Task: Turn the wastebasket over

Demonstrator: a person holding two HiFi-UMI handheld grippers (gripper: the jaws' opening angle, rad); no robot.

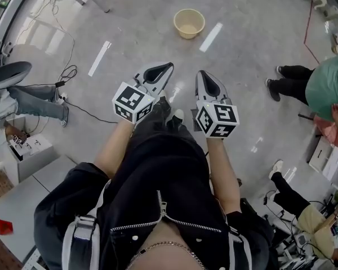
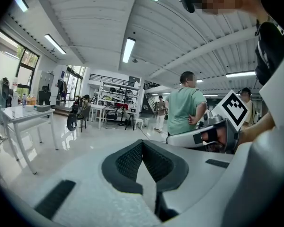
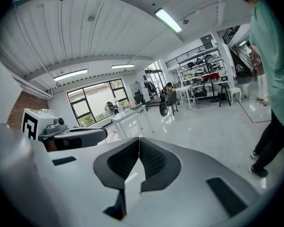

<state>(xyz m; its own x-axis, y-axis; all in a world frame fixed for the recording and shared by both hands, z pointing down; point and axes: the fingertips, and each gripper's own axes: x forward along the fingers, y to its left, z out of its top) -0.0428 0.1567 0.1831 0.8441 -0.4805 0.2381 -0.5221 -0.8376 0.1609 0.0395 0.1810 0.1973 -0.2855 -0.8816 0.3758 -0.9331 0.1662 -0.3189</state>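
Glossy grey floor (image 1: 242, 66), beige wastebasket (image 1: 188, 23) upright ahead. The left gripper (image 1: 167, 67) and right gripper (image 1: 205, 75) are pressed together, empty. Bystanders (image 1: 328, 86) cut off at the edges.

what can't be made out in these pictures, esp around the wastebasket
Wastebasket: far and small in the head view, so whether anything lies inside is unclear; neither gripper view shows it.
Person in green: cut off by the head view's right edge.
Shelf items: too small in the left gripper view.
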